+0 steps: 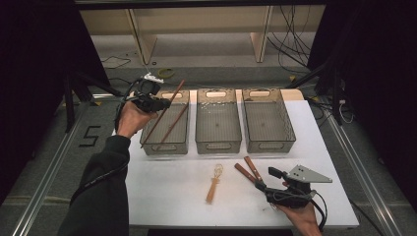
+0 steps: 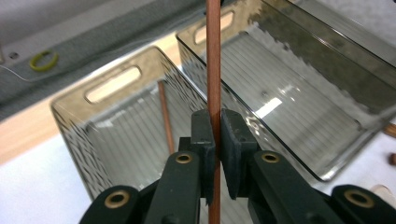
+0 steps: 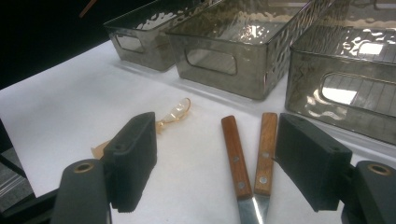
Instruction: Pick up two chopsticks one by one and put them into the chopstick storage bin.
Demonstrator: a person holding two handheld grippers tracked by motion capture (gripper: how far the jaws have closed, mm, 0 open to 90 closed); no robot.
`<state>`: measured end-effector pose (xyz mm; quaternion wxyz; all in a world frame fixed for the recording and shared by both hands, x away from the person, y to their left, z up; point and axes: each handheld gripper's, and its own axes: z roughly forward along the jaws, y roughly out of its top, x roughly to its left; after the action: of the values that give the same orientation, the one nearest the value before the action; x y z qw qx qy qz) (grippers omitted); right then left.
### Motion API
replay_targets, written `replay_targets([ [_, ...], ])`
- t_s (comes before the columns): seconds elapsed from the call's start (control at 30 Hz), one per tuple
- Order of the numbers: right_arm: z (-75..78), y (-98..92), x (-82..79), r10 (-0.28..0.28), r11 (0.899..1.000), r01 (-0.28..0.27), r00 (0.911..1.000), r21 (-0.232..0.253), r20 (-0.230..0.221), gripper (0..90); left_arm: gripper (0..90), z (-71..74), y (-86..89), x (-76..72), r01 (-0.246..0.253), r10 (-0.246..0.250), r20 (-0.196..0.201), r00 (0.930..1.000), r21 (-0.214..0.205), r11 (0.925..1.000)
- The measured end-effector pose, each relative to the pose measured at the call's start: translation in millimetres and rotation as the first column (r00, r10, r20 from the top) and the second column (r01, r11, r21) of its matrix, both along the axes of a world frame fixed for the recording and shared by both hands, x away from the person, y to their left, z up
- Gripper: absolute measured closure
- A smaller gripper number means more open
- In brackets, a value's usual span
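My left gripper (image 1: pixel 156 102) (image 2: pixel 217 135) is shut on a thin brown chopstick (image 1: pixel 177 91) (image 2: pixel 213 56), held slanted above the left bin (image 1: pixel 147 140) (image 2: pixel 70 107). A second chopstick (image 1: pixel 174 123) (image 2: pixel 164 119) lies inside that bin. Near the front of the table my right gripper (image 1: pixel 268 179) (image 3: pixel 217 149) stands open. Its jaws sit either side of two wooden-handled knives (image 1: pixel 248 169) (image 3: pixel 247 158), which lie side by side on the white tabletop, and the pads do not touch them. A small whisk (image 1: pixel 215 181) (image 3: pixel 173 113) lies just left of the knives.
Three smoky see-through bins stand in a row at the back of the white table (image 1: pixel 167 196). The middle bin (image 1: pixel 219 145) (image 3: pixel 224 79) and the right bin (image 1: pixel 268 145) (image 3: pixel 303 70) hold nothing. Cables and a yellow ring (image 1: pixel 165 73) lie on the floor beyond.
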<state>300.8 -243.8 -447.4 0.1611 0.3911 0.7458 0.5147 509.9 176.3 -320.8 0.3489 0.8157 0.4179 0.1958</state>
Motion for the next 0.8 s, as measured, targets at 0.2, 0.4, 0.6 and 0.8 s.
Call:
replay_targets([
  [0.2, -0.4, 0.5, 0.2, 0.003, 1.0, -0.003, 1.0, 0.0, -0.002, 30.4, 83.6, -1.6, 1.4, 16.0, -0.013, 0.014, 0.026, 0.9996, -0.025, 0.9996],
  [0.4, -1.4, -0.2, 1.2, 0.005, 1.0, -0.005, 1.0, 0.002, -0.004, 30.4, 83.7, -4.1, 8.1, 24.6, -0.035, 0.037, 0.043, 0.9984, -0.043, 0.9985],
  [0.6, -1.5, 0.1, 1.1, 0.006, 1.0, -0.006, 1.0, 0.003, -0.006, 30.4, 83.6, -12.1, 16.2, 28.3, -0.062, 0.065, 0.061, 0.996, -0.061, 0.9962],
  [0.8, -1.5, 0.7, 1.0, 0.006, 1.0, -0.006, 0.9999, 0.002, -0.008, 30.4, 83.6, -24.1, 19.5, 29.6, -0.068, 0.072, 0.062, 0.9955, -0.069, 0.9954],
])
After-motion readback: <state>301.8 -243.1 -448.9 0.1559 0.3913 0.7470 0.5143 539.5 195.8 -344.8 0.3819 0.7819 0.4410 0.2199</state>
